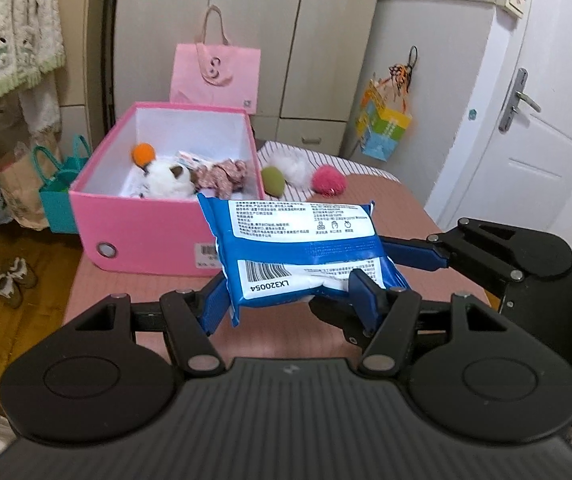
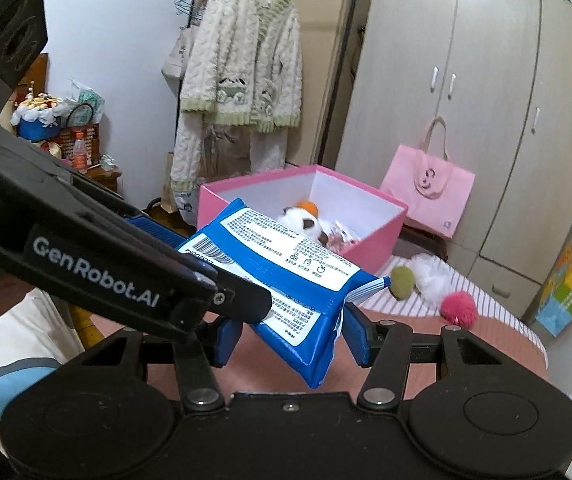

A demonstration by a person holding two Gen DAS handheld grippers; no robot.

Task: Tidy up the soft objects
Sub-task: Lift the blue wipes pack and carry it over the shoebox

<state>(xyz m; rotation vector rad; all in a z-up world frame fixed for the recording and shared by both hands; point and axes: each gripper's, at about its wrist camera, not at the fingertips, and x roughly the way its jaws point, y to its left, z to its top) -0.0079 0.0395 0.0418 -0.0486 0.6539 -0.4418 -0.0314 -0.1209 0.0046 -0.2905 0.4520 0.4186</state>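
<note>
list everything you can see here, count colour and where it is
wet wipes pack: 1, blue and white, held in the air in front of the box
storage box: 1, pink, open, on the table
plush cat: 1, white and brown, inside the box
orange ball: 1, orange, inside the box
floral cloth toy: 1, pinkish print, inside the box
green ball: 1, olive, on the table right of the box
white fluff: 1, white, beside the green ball
pink pompom: 1, pink, on the table
tote bag: 1, pink, behind the box
left hand-held gripper: 1, black and blue, shut on the pack
right hand-held gripper: 1, black and blue, shut on the pack
</note>
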